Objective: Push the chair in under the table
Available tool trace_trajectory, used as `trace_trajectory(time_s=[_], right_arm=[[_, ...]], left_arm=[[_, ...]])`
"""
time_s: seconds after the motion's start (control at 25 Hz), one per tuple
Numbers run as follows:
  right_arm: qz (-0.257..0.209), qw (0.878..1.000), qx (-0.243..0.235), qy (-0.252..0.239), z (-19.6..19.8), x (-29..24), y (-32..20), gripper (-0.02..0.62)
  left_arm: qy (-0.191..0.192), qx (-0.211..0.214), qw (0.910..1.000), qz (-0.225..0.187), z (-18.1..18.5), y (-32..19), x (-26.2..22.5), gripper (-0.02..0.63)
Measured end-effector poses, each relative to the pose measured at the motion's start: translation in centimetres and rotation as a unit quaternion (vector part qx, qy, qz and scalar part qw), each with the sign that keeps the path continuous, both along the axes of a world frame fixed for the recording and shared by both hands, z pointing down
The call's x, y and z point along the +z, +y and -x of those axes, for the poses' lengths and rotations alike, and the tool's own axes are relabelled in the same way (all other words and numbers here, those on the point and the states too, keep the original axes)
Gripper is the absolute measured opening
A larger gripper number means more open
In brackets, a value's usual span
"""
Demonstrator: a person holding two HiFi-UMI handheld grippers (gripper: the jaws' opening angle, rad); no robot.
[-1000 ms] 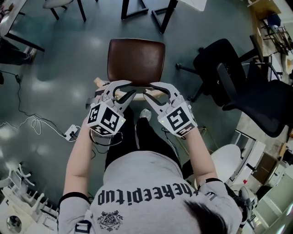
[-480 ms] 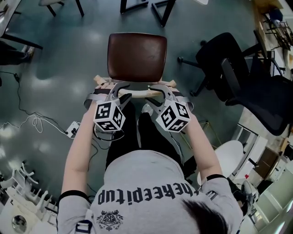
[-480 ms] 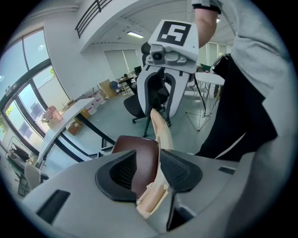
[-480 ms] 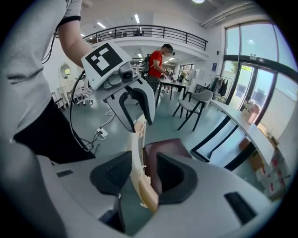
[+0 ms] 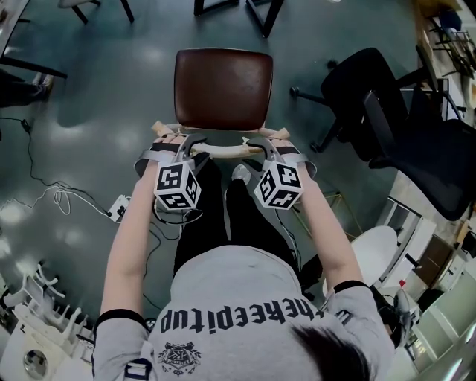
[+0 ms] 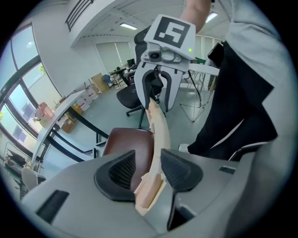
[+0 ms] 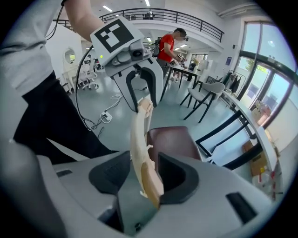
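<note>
The chair has a brown seat (image 5: 222, 88) and a pale wooden back rail (image 5: 223, 151), and it stands right in front of the person. My left gripper (image 5: 184, 146) straddles the left part of the rail and my right gripper (image 5: 262, 146) the right part, both pointing steeply down. In the left gripper view the rail (image 6: 158, 135) runs between the pads of my left gripper (image 6: 148, 169) with a gap on one side. The right gripper view shows the same rail (image 7: 138, 139) inside my right gripper (image 7: 142, 174), likewise not clamped. Both pairs of jaws are opening. The black table legs (image 5: 260, 15) stand beyond the seat.
A black office chair (image 5: 394, 111) stands close at the right. Cables and a power strip (image 5: 117, 211) lie on the grey floor at the left. A white round object (image 5: 372, 257) sits at the lower right. Another person stands far off in the right gripper view (image 7: 166, 46).
Both grippers have come down from above the rail until the rail sits between their jaws. The jaws have spread wider and the wrists have rolled.
</note>
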State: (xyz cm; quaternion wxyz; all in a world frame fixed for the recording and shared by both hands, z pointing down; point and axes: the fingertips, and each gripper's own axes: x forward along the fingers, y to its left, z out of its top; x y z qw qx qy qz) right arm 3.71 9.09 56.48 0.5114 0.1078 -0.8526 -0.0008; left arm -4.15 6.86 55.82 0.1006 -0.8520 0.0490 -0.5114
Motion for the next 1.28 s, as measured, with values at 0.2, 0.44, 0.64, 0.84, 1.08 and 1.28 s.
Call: trace_trajectory(time_s=[0.2,0.44,0.64,0.84,1.08,1.28], right_arm=[[0.006,1.000,-0.012,0.018,0.1,1.2,0.3,0.193],[0.007,1.000,-0.008,0.017,0.0,1.6,0.0,0.193],[0.008,1.000,-0.003,0.013,0.1,1.7,-0.1,0.192],[0.016,1.000,-0.010,0.021,0.0,2.1,0.2,0.189],[0.016,1.000,-0.006,0.026,0.3,2.6,0.1,0.187],[0.020,0.999,0.000,0.028,0.3,2.8,-0.1,0.187]], left_arm=[[-0.018,0.033,0.9991,-0.022,0.1,0.3,-0.1,0.178],[-0.035,0.043,0.9983,-0.020,0.7,0.6,0.1,0.179],[-0.049,0.038,0.9980,-0.015,1.7,0.8,1.1,0.184],[-0.071,0.050,0.9963,-0.001,2.3,1.0,1.7,0.187],[-0.074,0.027,0.9968,0.011,2.9,0.9,3.2,0.190],[-0.072,0.014,0.9969,0.030,2.7,0.8,3.9,0.190]])
